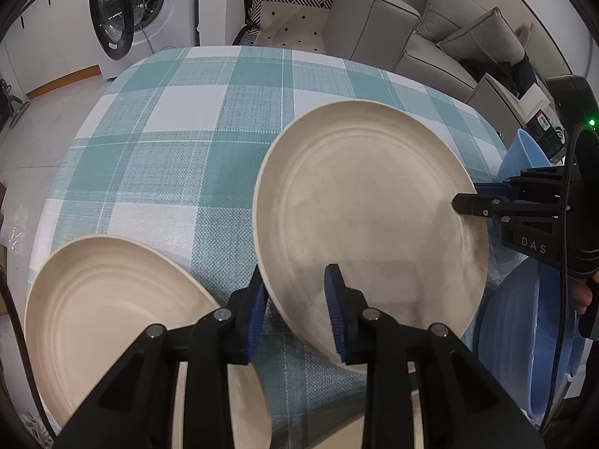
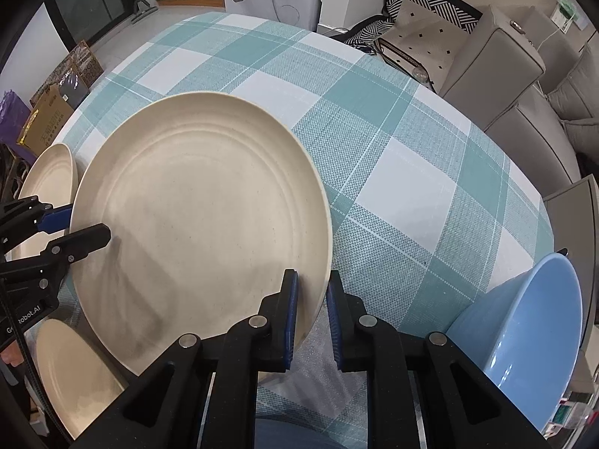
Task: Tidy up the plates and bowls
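Along the left edge of the table (image 1: 194, 142), a cream plate (image 1: 112, 299) lies flat on the teal-and-white checked tablecloth (image 2: 393, 157), close to the rim where the cloth drops away. In the right wrist view a second cream plate (image 2: 71, 370) shows at the near left, partly under the large one. The far half of the table is bare cloth right up to its back edge, giving open room beyond the plates.

In the middle, the large cream plate (image 1: 367, 205) is tilted, its near rim raised off the cloth. To the right, a blue bowl (image 2: 524, 336) stands at the table's right edge, just beside the large plate's right rim; in the left wrist view another blue bowl (image 1: 524, 355) shows below and nearer, at the same edge. These crowd the right side.

Off the table, a washing machine (image 1: 142, 11) with its door open stands far left, patterned cushions (image 1: 292, 15) behind the back edge, and a grey sofa (image 1: 430, 30) to the far right.

The left gripper (image 1: 295, 314) is closed almost fully on the large plate's left rim, one blue pad (image 1: 335, 310) inside the dish and the other beneath it. The right gripper (image 2: 312, 318) is clamped tight on the opposite rim, with the edge pinched between its pads.
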Demonstrator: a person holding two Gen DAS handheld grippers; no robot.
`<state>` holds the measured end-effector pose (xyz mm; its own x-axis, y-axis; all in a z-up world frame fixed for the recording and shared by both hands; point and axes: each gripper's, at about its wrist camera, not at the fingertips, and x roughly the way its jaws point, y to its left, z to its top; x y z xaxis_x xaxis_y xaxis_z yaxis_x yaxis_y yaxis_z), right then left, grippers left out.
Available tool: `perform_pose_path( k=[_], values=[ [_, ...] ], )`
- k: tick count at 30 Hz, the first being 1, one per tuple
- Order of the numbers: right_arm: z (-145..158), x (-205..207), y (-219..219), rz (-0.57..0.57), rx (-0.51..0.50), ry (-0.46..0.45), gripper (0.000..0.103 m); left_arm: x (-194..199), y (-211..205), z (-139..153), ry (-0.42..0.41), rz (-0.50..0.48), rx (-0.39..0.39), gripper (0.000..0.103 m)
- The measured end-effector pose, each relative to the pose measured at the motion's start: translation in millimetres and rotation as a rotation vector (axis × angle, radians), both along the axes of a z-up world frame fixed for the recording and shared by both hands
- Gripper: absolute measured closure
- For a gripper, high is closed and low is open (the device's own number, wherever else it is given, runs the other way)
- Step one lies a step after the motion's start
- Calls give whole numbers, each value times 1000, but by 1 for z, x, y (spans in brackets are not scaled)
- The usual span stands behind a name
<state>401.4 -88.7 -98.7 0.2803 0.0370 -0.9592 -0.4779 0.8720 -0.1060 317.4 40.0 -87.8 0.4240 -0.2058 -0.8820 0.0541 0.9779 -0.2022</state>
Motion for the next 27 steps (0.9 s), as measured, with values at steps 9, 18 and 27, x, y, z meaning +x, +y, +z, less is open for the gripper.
perform_pose_path(
  k=[9,18,27],
  values=[
    [14,-7,-2,-4,18,-23,88,-6,5,10,-23,12,-13,74],
    [32,-19,4,1,34,-45,88,-15,14,23,-52,32,-26,74],
    [48,-32,14,10,45,-66,88,-29,20,36,-79,41,-17,74]
  ],
)
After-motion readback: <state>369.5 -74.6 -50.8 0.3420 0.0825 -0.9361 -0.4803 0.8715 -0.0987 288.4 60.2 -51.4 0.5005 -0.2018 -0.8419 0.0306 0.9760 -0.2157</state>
